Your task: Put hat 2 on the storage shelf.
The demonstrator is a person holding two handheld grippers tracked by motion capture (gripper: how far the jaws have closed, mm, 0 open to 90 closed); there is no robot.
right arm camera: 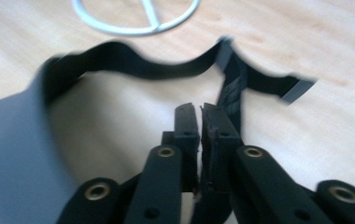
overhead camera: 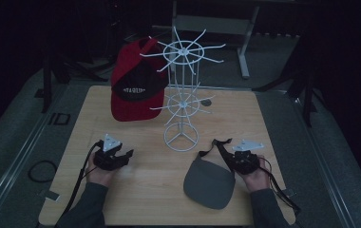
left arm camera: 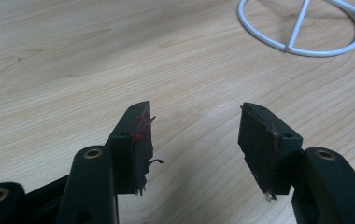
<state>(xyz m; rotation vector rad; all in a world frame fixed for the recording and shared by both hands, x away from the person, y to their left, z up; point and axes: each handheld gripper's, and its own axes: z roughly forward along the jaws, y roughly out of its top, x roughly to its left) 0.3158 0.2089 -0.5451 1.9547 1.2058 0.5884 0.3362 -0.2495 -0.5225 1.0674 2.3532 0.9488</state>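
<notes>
High view very dim – gripper views bright, right one motion-blurred

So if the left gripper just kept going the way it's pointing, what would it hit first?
Probably nothing soon: the left gripper points, jaws open, over bare table. The stand's base ring lies ahead but off to its right, so it would likely pass it.

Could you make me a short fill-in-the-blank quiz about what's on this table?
1. The red cap hangs on the white wire ____.
2. The left hand-held gripper has its jaws ____.
3. The right hand-held gripper is shut on the black ____ of the grey visor.
4. The visor lies on the wooden ____.

Missing words: rack; open; strap; table
</notes>
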